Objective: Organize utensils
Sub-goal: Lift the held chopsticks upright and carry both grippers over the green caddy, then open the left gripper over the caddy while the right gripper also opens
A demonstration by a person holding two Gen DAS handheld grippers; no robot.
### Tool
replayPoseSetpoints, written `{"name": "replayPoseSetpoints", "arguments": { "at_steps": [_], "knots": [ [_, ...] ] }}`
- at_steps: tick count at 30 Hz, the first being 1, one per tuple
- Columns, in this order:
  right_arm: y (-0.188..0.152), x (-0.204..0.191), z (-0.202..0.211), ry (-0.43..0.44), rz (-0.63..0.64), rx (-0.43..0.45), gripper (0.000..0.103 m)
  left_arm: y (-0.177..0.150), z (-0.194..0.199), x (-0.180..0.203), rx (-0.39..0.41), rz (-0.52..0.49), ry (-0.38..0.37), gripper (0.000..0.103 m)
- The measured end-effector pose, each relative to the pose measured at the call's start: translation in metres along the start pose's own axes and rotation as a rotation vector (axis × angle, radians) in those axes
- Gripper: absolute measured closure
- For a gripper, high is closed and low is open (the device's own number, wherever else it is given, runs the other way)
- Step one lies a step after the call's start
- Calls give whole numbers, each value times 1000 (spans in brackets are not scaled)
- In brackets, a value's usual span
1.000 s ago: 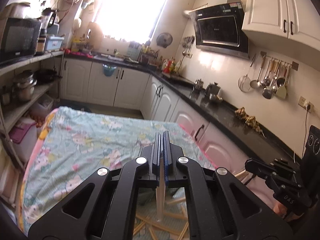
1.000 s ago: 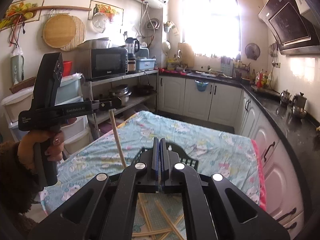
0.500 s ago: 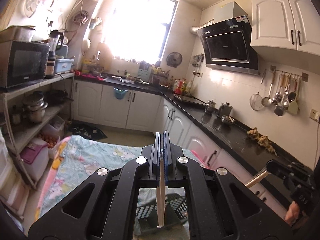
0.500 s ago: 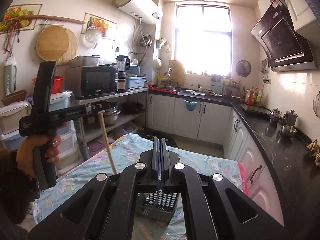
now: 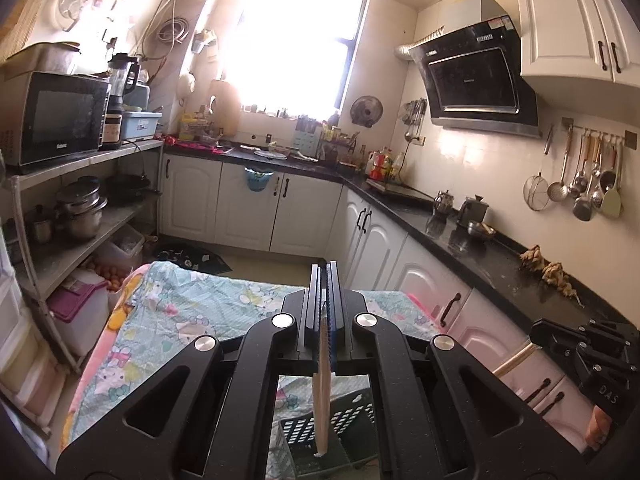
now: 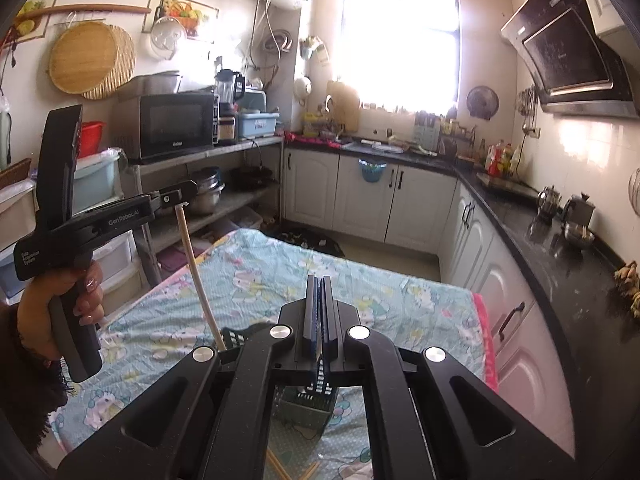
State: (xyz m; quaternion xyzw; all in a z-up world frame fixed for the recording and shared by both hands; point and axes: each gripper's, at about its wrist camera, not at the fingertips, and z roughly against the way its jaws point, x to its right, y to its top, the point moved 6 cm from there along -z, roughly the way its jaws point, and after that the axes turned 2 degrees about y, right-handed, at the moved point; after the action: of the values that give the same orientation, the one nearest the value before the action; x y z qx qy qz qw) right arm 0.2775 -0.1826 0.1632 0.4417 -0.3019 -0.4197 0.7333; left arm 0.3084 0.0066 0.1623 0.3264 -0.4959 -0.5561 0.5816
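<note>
Window: a bright window (image 5: 296, 36) floods the far wall with glare.
Cabinets: white cabinets (image 5: 248, 208) run under a black counter (image 5: 472, 236).
Wall: a black range hood (image 5: 476, 80); hanging ladles (image 5: 580, 176).
Shelving: a microwave (image 6: 168, 124) on a shelf rack (image 5: 80, 216).

You've got a pale wooden chopstick (image 5: 322, 408), a black slotted basket (image 5: 352, 420), and that teal cartoon-print tablecloth (image 6: 280, 272) with pink edging.
</note>
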Motion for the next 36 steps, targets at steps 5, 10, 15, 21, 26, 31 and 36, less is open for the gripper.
{"name": "replayPoseSetpoints", "arguments": {
  "at_steps": [5,10,15,21,26,31,36],
  "knots": [
    [-12,-3,-15,11,-15,-38,101,-21,-13,-2,-36,-6,4,102],
    [-24,-5,-29,22,-30,-70,101,-38,-21,-2,-69,-8,3,102],
    [-30,-4,-39,14,-48,-82,101,-50,-25,-3,-91,-18,1,102],
    [-36,-3,-46,-13,-49,-81,98,-62,-26,-8,-101,-11,9,102],
    [-38,-7,-43,-41,-35,-57,61,-64,-20,-13,-90,11,16,58],
    [-39,-12,-37,-50,-18,-35,44,-62,-7,-19,-71,28,22,34],
    [-37,-14,-26,-62,-3,-8,39,-60,8,-24,-58,34,29,13]
  ]
}}
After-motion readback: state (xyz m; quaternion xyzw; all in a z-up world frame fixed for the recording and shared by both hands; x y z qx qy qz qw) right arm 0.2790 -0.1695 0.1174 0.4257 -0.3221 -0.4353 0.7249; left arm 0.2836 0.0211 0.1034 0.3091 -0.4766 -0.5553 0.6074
